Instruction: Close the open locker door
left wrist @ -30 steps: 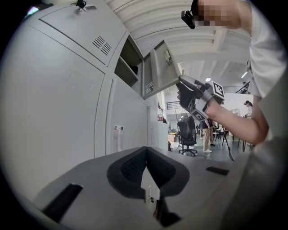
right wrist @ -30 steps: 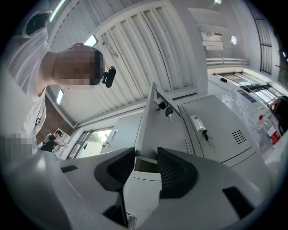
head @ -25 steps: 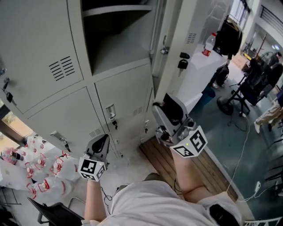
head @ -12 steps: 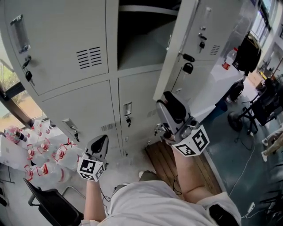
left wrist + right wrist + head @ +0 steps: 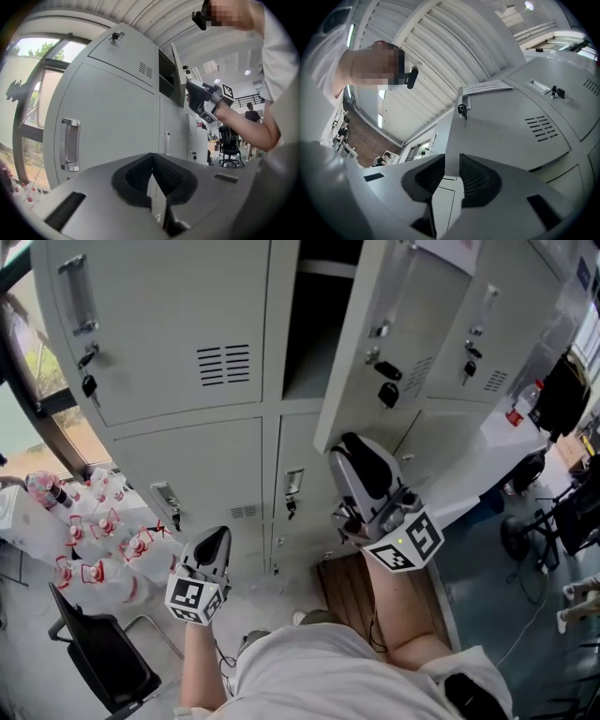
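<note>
The grey locker door [image 5: 412, 324] stands swung out from the dark open compartment [image 5: 305, 343], with keys [image 5: 387, 393] hanging from its lock. My right gripper [image 5: 359, 454] is raised to the door's lower free edge. In the right gripper view the door [image 5: 511, 131] has its thin edge running between the jaws of the right gripper [image 5: 451, 176], which are closing; I see no pad pressing on it. My left gripper [image 5: 214, 538] hangs low in front of the lower lockers, and in its own view the left gripper [image 5: 152, 180] is shut on nothing.
Closed locker doors with a handle [image 5: 77, 292] are at the left. Packs of plastic bottles [image 5: 94, 549] and a black chair [image 5: 98, 652] are on the floor at the left. A wooden board [image 5: 352, 592] lies below the lockers. A white table [image 5: 487, 442] stands behind the door.
The head view has tilted up, so more of the lockers shows. The right gripper has come closer to the open door's edge. The left gripper has hardly moved.
</note>
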Demonstrator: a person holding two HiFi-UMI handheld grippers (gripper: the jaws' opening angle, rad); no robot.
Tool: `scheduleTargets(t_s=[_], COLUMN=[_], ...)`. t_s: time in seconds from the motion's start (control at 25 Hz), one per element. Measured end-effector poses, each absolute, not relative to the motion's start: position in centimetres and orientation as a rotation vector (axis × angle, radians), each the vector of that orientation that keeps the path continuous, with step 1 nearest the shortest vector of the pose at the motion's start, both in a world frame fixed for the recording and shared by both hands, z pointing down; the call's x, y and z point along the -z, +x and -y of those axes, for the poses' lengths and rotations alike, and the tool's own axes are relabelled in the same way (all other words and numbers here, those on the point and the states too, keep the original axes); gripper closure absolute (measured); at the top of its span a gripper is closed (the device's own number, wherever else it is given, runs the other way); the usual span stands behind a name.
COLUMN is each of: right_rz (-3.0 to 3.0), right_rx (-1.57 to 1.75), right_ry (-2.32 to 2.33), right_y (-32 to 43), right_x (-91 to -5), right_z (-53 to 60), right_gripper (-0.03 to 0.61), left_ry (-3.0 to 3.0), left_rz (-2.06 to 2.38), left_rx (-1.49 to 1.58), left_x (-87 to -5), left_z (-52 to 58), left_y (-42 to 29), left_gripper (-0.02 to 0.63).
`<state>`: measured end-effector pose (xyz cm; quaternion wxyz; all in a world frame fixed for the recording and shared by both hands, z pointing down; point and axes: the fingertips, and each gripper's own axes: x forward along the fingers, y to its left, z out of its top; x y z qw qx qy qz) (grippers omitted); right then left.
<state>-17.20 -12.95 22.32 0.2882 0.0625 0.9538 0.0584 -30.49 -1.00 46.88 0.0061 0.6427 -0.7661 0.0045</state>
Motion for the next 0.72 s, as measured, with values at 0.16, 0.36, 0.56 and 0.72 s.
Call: scheduleTargets(t_s=[0.16,0.36,0.56,0.72], right_rz=[-2.556,-2.563,-2.57,-2.584], right_rx=[-0.132,-0.093,-0.039,0.018], right_ry=[0.206,0.244,0.271,0.272], right_y=[-18.7,-20.5,-22.1,-23.2], right_x=[-22.1,-22.1,-22.2,-22.1], right_z=[13.4,14.1,14.8,15.4], right_gripper=[0.5,0.511,0.514,0.518], left_ry=[1.94,1.851,1.768,1.726], left_rz=[2.45,2.509,2.56,2.587], left_rx=[-0.013,-0.02,-0.032,-0.043], left_x=[-47.0,-47.2,-47.3,-47.3], left_z=[0.4,-0.6,-1.6,-1.9], left_y=[-31.0,-31.4,-32.0,-32.3], left_gripper=[0.611,0.611,0.611,0.611])
